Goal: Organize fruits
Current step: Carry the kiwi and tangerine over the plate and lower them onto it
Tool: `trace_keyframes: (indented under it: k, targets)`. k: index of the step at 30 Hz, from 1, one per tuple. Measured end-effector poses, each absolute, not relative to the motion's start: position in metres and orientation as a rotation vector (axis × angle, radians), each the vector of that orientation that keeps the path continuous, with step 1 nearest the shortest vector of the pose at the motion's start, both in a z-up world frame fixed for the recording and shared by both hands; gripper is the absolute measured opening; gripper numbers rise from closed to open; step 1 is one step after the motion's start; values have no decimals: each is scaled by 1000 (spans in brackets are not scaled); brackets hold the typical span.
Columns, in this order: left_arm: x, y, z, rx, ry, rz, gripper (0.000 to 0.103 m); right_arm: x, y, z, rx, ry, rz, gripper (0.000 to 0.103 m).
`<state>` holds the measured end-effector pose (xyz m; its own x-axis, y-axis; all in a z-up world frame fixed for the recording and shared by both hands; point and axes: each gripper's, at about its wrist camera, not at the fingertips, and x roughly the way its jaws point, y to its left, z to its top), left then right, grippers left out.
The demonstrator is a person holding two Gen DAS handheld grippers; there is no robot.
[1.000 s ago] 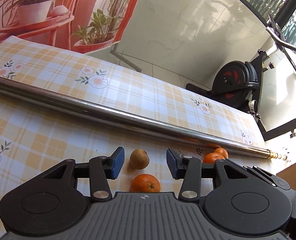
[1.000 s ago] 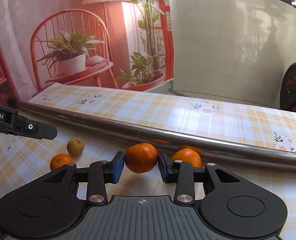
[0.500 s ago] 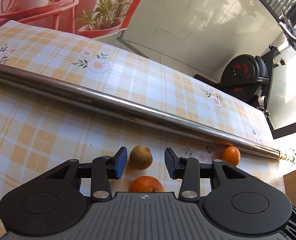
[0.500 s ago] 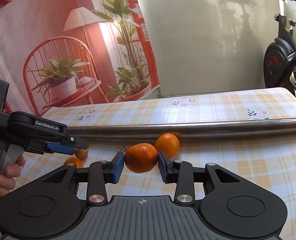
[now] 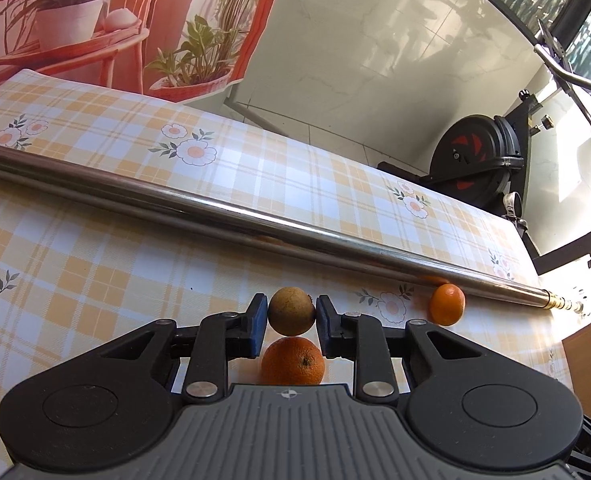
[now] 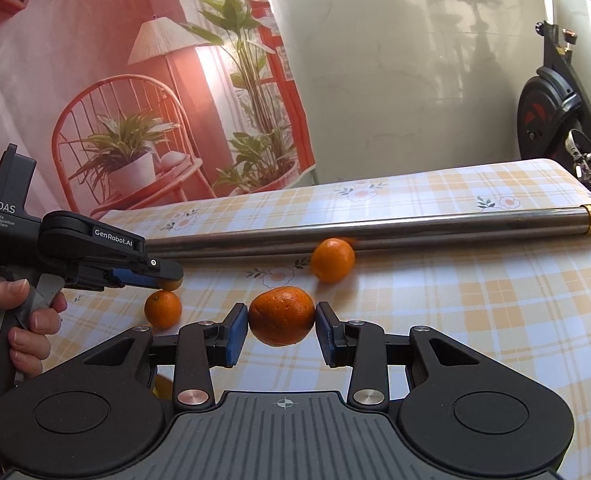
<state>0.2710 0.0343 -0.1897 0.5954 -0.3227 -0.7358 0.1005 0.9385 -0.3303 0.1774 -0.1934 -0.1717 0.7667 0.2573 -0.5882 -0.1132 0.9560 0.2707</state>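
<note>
1. The left gripper (image 5: 291, 314) points steeply down; its fingers (image 5: 257, 318) have just closed onto a brown fruit (image 5: 291, 311).
2. The right gripper (image 6: 281, 318) clamps an orange (image 6: 281, 316).
3. A hand (image 6: 19, 316) grips the left handle.

Each gripper, left gripper (image 5: 291, 316) and right gripper (image 6: 281, 326), is built of black linkage arms fastened with silver screws behind blue-padded jaws. White "GenRobot.AI" lettering is printed along the left gripper's side.

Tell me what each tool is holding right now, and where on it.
The left tool pinches the brown fruit across its sides, having just closed on it. The right tool grips an orange across its sides.
</note>
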Motion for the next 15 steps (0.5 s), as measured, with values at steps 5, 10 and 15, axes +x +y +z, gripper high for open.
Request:
trace_keyframes:
  k: [5, 10, 15]
  targets:
    - [240, 41, -174, -231, 852, -296, 28, 164, -189, -164, 220, 666, 215, 34]
    - [200, 49, -170, -195, 830, -325, 28, 146, -176, -157, 164, 661, 234, 34]
    - [166, 53, -168, -173, 835, -344, 28, 134, -163, -150, 148, 660, 264, 34]
